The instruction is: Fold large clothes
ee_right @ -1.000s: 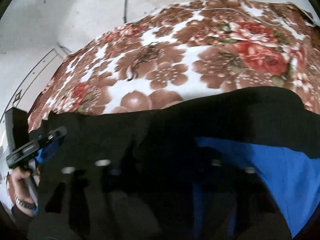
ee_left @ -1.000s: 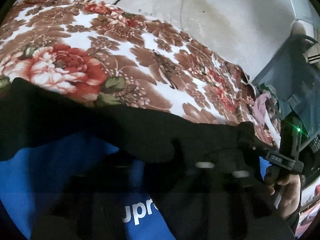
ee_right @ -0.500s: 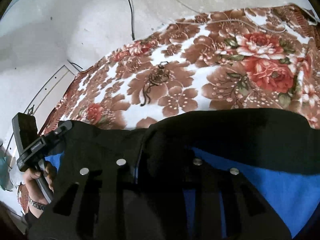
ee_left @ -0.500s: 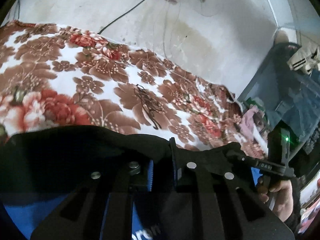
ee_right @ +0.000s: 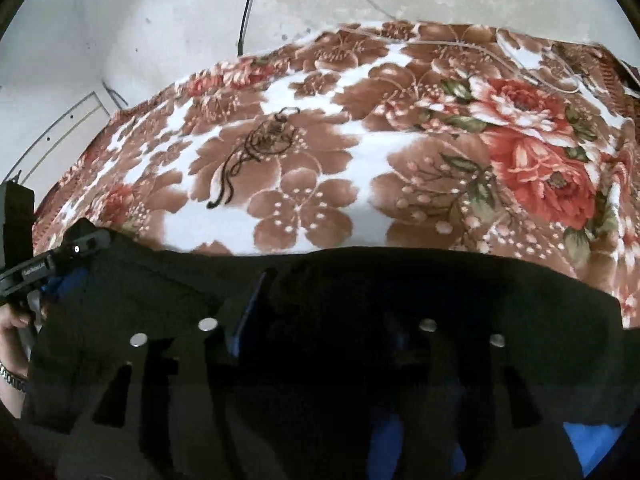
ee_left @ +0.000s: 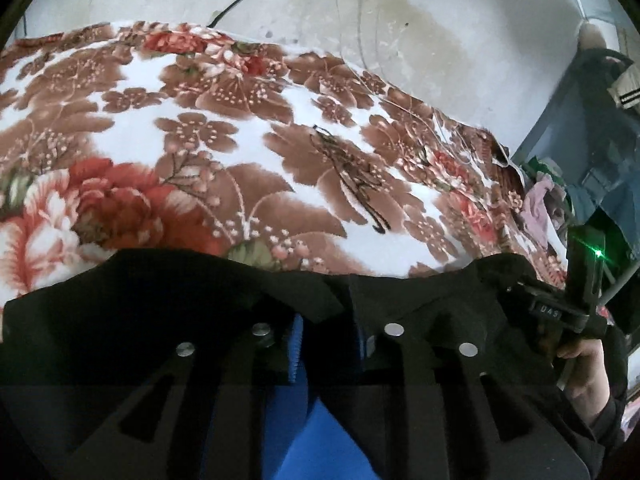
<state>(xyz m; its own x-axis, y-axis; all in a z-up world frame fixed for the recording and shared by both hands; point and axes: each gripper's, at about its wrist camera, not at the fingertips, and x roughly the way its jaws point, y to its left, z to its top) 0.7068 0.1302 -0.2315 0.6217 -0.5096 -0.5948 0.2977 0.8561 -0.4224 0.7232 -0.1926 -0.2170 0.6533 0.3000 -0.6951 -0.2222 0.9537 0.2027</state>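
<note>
While the floral fleece blanket in brown, white and red covers the bed from edge to edge, the black garment with a blue panel lies along the bed's near edge, its dark hem running straight across both views. At the left end of that hem, the left gripper has just been opening; its black fingers stand a little apart with a fold of black cloth and a strip of blue between them, though whether the pads press on the cloth cannot be told. To the right along the same near edge, the right gripper has also just been opening, and its jaws stand wider, dark fabric lying between them; here too the grip is too dark to read. At the far right of the left view, a hand holds the right gripper's handle beside a pile of clothes off the bed's right edge. Behind the bed rises a stained white wall.
</note>
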